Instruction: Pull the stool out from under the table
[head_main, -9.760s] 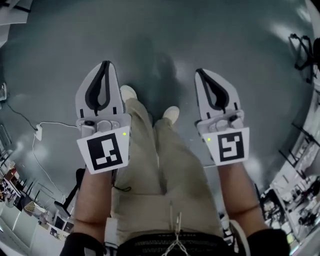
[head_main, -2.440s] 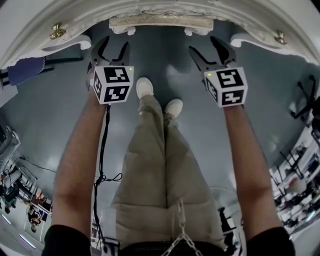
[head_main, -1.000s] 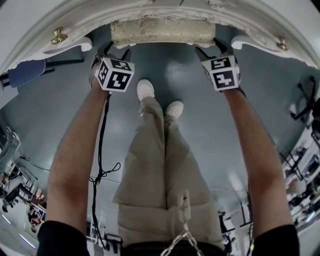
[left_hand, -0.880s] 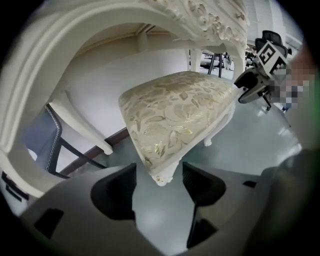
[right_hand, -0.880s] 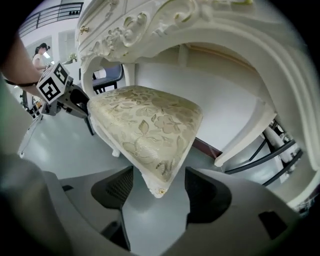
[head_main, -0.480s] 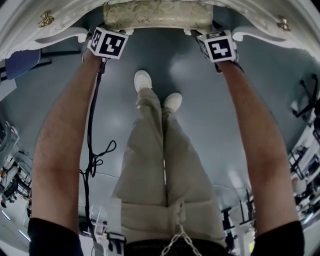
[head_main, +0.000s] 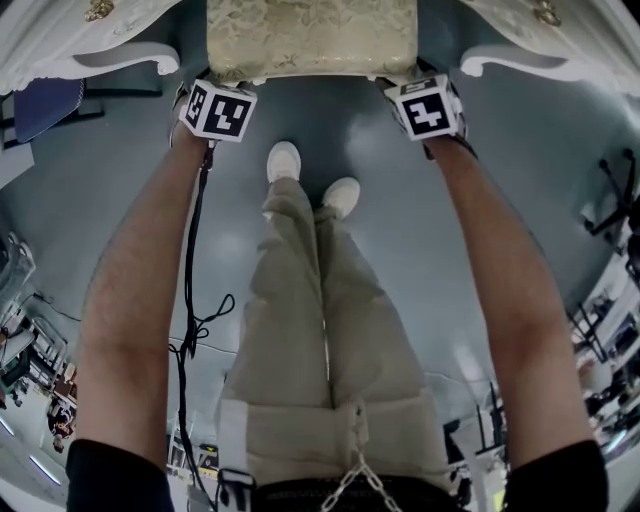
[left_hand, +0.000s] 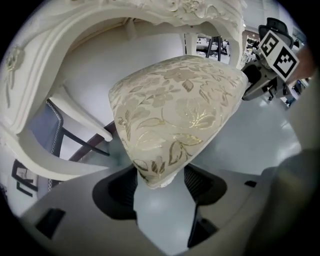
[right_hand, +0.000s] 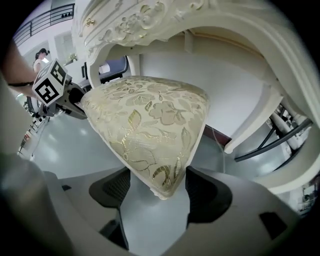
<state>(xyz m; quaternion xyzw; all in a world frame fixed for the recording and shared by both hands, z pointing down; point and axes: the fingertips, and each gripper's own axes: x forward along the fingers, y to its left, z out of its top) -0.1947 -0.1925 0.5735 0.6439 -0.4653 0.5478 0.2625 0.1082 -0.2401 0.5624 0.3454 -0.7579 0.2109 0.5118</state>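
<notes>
The stool (head_main: 310, 38), a seat with a gold-flowered brocade cushion, sits in the knee opening of the white carved worktop (head_main: 100, 55), which arches over it and has a leg on either side of it. Its near edge faces the person's shoes (head_main: 312, 178). The left tool (left_hand: 160, 182) stands at the stool's near left corner and the right tool (right_hand: 159, 185) at its near right corner, both pointing steeply down. Each tool's jaws have just been opening and are spread wide. A cushion corner pokes in between the pads but is not clamped, so neither tool has hold of anything. Taking one corner per tool looks chosen to keep a pull square, so the stool would not swing into those legs. The wide spread seems meant to take the thick padded edge, and closing on it probably comes before any pull.
</notes>
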